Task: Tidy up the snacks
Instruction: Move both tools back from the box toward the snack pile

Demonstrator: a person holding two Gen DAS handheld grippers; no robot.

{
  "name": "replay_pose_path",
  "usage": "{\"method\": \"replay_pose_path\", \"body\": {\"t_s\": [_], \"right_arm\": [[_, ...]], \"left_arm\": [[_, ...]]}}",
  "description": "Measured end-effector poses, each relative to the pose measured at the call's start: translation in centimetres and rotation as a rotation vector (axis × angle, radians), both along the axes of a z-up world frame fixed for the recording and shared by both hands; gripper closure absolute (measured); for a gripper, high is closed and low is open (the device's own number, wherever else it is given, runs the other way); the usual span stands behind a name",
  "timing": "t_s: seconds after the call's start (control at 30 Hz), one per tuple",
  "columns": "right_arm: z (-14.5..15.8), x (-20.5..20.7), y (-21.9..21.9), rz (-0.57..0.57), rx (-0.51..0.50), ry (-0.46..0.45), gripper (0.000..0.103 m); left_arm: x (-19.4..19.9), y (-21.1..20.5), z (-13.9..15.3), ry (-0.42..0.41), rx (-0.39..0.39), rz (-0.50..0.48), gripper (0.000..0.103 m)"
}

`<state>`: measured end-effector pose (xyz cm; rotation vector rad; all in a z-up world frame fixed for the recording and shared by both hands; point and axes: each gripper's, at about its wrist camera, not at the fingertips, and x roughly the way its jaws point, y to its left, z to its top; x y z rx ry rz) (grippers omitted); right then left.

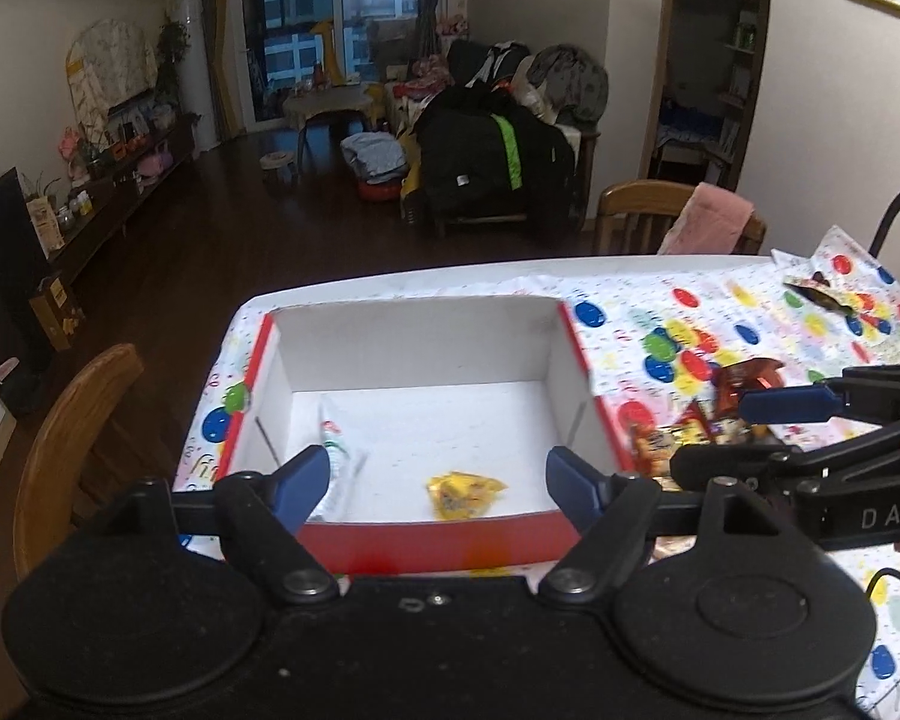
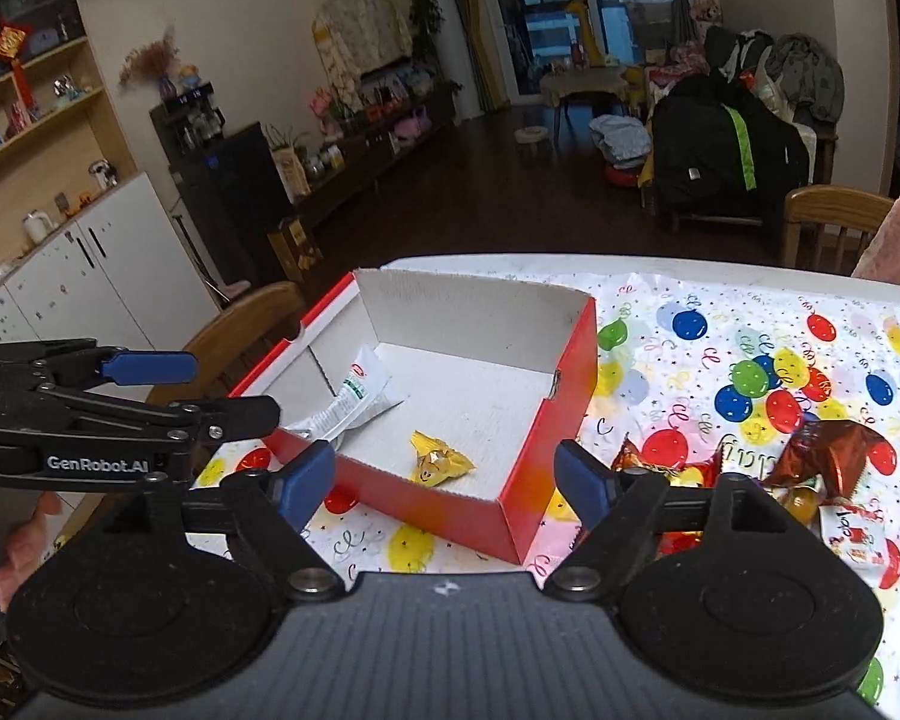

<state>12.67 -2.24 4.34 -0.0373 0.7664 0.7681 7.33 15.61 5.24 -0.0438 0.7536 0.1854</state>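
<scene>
A red cardboard box [image 1: 576, 336] [image 2: 570, 372] with a white inside stands on the balloon-print tablecloth [image 1: 660, 294] [image 2: 750, 324]. Inside lie a white sachet [image 1: 339, 462] [image 2: 354, 396] and a yellow wrapped snack [image 1: 465, 489] [image 2: 435, 462]. My left gripper [image 1: 438, 468] [image 2: 228, 390] hovers open above the box's near edge, nothing between its fingers. My right gripper [image 2: 444, 459] [image 1: 720, 438] is open and empty too, above the box's right near corner. A pile of loose snacks [image 1: 690, 426] [image 2: 822, 456] lies right of the box, including a brown foil wrapper [image 1: 750, 375].
A red-and-white packet [image 2: 858, 540] lies near the pile; a dark wrapper [image 1: 822, 294] sits further back on the cloth. Wooden chairs stand at the table's left [image 1: 72, 420] [image 2: 246, 324] and far side [image 1: 642, 204] [image 2: 828, 210]. A hand [image 2: 24, 546] holds the left gripper.
</scene>
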Motion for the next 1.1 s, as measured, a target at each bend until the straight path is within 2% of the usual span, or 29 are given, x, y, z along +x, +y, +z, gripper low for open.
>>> {"method": "replay_pose_path", "body": {"t_s": [0.23, 0.37, 0.43, 0.53, 0.77, 0.93, 1.1], "right_arm": [[1.2, -1.9, -4.2, -0.012, 0.045, -0.064, 0.02], [1.6, -2.4, -7.4, -0.045, 0.087, -0.08, 0.013], [1.5, -2.8, -8.9, -0.064, 0.104, -0.089, 0.013], [1.2, -3.4, -10.6, -0.084, 0.088, -0.107, 0.013], [-1.9, -4.2, -14.8, -0.111, 0.028, -0.068, 0.012], [-4.7, -4.4, -17.3, -0.188, -0.037, -0.034, 0.012], [-7.0, -1.6, -19.8, -0.307, -0.104, 0.058, 0.012]], "left_arm": [[-1.2, -3.3, 0.5, -0.023, -0.021, -0.027, 0.02], [-1.7, -5.0, 0.3, -0.034, -0.04, -0.038, 0.017], [-2.0, -5.9, 0.1, -0.05, -0.041, -0.038, 0.016], [-2.3, -7.3, -0.1, -0.077, -0.031, -0.048, 0.015], [-2.1, -10.9, -1.8, -0.094, -0.045, -0.098, 0.0], [-1.7, -13.5, -3.4, -0.094, -0.03, -0.141, 0.0], [-0.2, -16.1, -5.7, -0.072, -0.011, -0.185, 0.0]]}}
